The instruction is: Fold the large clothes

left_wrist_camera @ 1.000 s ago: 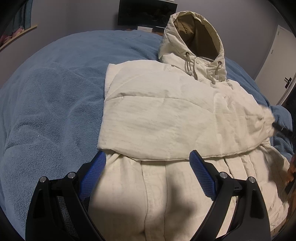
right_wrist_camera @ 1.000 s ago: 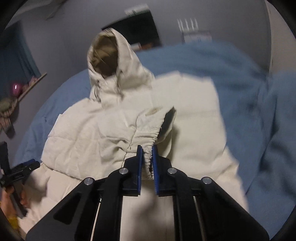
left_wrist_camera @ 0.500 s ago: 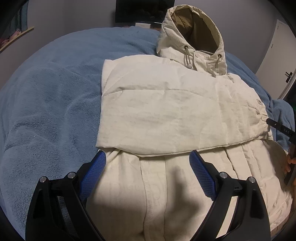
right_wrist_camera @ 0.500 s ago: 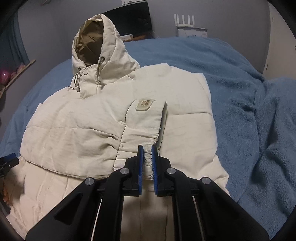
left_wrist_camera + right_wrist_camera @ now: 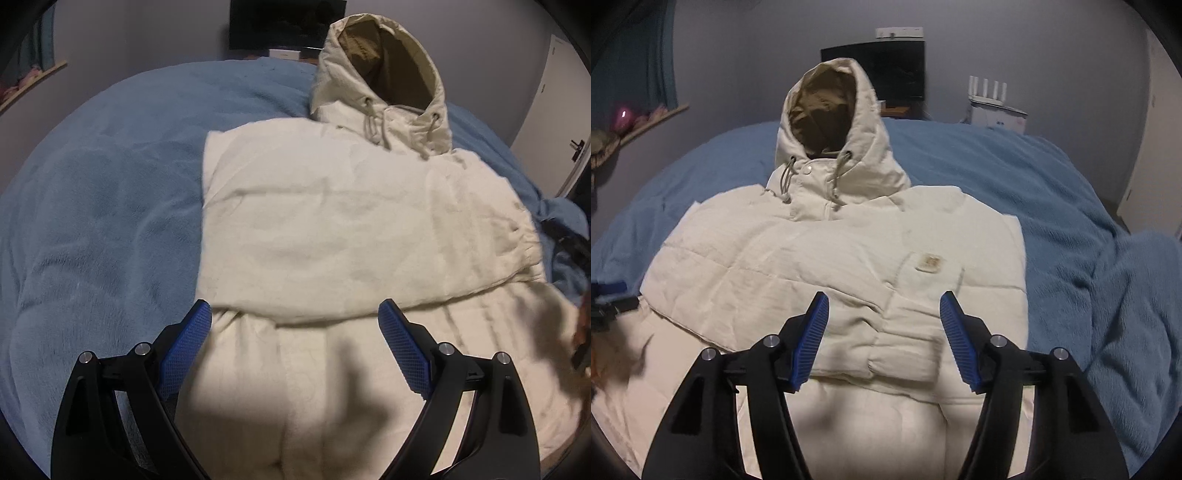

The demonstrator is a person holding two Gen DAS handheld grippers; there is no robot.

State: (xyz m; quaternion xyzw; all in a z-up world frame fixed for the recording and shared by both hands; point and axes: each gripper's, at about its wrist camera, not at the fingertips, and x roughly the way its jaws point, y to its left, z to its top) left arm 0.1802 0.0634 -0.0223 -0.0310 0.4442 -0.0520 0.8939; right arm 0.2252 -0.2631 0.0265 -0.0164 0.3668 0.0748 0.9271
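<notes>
A cream hooded puffer jacket [image 5: 332, 229] lies front-up on a blue blanket [image 5: 96, 206], its hood [image 5: 384, 74] standing up at the far end. A sleeve is folded across the chest; its cuff [image 5: 905, 354] lies just ahead of my right gripper. My left gripper [image 5: 295, 350] is open and empty above the jacket's lower part. My right gripper [image 5: 882, 339] is open and empty over the cuff. The jacket [image 5: 812, 266] fills the middle of the right wrist view, with a small patch [image 5: 929, 263] on the sleeve.
The blue blanket [image 5: 1089, 240] covers the whole bed around the jacket. A dark screen [image 5: 875, 70] and a white router [image 5: 993, 99] stand at the back wall. A door [image 5: 554, 122] is at the right. The other gripper [image 5: 609, 302] shows at the left edge.
My right gripper has let go of the sleeve cuff and opened, after laying the sleeve across the chest. My left gripper stayed open and barely moved.
</notes>
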